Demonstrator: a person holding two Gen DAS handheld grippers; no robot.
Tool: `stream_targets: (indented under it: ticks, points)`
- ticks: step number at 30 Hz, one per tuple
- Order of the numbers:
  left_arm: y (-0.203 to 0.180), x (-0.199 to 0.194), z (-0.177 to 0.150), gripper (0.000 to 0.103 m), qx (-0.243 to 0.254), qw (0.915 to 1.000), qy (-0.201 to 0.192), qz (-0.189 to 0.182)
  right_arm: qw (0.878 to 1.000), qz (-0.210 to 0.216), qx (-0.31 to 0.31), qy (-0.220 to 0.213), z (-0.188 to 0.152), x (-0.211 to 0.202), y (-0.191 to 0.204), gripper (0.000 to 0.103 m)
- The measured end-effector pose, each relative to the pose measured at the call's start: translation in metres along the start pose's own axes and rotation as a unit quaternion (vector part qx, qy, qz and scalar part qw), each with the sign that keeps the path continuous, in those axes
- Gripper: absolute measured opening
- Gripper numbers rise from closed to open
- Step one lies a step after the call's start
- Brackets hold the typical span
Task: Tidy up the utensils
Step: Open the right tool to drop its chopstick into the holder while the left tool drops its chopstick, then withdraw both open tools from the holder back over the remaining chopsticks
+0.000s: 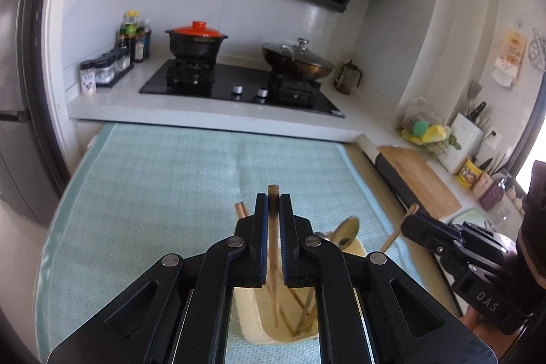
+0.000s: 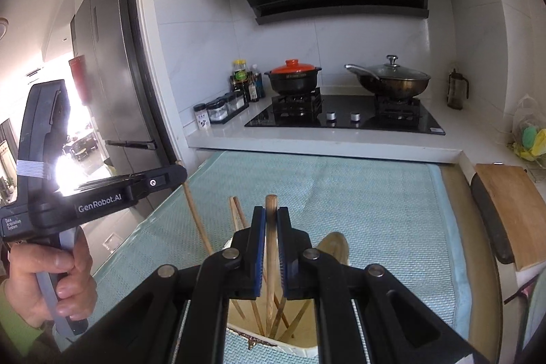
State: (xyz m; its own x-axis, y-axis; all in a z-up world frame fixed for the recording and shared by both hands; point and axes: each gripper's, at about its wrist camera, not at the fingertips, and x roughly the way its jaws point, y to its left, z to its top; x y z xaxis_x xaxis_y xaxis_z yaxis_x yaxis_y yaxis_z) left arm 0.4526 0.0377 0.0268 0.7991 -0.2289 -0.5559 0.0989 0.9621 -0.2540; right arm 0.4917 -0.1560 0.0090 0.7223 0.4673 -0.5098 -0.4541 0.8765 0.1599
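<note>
My left hand-held gripper (image 1: 273, 198) has its pads closed on a dark wooden stick (image 1: 273, 193), whose tip pokes out just above the fingertips and whose length runs down into the cream holder (image 1: 250, 312) below. My right hand-held gripper (image 2: 271, 214) is pinched the same way on a lighter wooden stick (image 2: 272, 205), which also reaches down into the holder (image 2: 300, 348). Chopsticks (image 2: 235, 214) and a wooden spoon (image 2: 336, 246) lean inside the holder. It stands on the pale green mat (image 2: 358, 210) covering the bench. Beyond the mat are the black stove (image 2: 344, 116), a pot with a red lid (image 2: 295, 77) and a lidded wok (image 2: 392, 81).
</note>
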Motion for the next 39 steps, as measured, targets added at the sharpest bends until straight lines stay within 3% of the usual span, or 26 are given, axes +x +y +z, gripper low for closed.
stream_targets:
  ticks: [5,7,8,9,10,13,16,17,22,26,29,33,39]
  points:
    - [-0.001,0.015,-0.003,0.009,0.005,0.9997,0.018,0.014,0.999,0.019,0.008,0.046,-0.001,0.044,0.006,0.009]
    - [0.001,0.011,-0.003,0.028,0.004,0.9997,0.021,0.015,0.998,0.03,0.011,0.047,0.001,0.048,0.009,0.016]
    - [0.002,0.005,-0.003,0.046,0.003,0.9997,0.017,0.017,0.999,0.037,0.012,0.038,0.004,0.046,0.011,0.029]
    - [0.004,-0.003,-0.004,0.059,0.003,0.9998,0.009,0.02,0.999,0.042,0.013,0.023,0.007,0.038,0.013,0.045]
    - [0.007,-0.012,-0.005,0.061,0.004,0.9998,0.001,0.022,0.999,0.045,0.013,0.004,0.008,0.027,0.015,0.051]
    - [0.013,-0.04,-0.01,0.064,0.016,0.9996,-0.003,0.023,0.999,0.044,0.005,-0.03,0.009,-0.005,0.022,0.054]
    - [0.019,-0.073,-0.026,0.076,0.037,0.9989,-0.003,0.029,0.998,0.036,-0.022,-0.049,-0.007,-0.042,0.035,0.056]
    - [0.021,-0.085,-0.035,0.079,0.049,0.9983,-0.001,0.032,0.998,0.034,-0.032,-0.052,-0.016,-0.054,0.04,0.062]
    - [0.031,-0.133,-0.086,0.081,0.124,0.9892,0.034,0.071,0.995,0.016,-0.085,-0.056,-0.079,-0.113,0.063,0.074]
    - [0.04,-0.169,-0.122,0.082,0.141,0.9842,0.057,0.091,0.994,-0.003,-0.106,-0.032,-0.138,-0.142,0.069,0.076]
    - [0.04,-0.192,-0.147,0.089,0.124,0.9871,0.052,0.088,0.997,-0.014,-0.082,-0.002,-0.178,-0.15,0.067,0.077]
    - [0.025,-0.209,-0.183,0.091,0.11,0.9906,0.039,0.072,0.999,-0.027,-0.018,0.014,-0.22,-0.161,0.056,0.077]
    - [0.005,-0.206,-0.217,0.091,0.093,0.9934,0.033,0.058,0.998,-0.051,0.027,0.033,-0.247,-0.169,0.045,0.077]
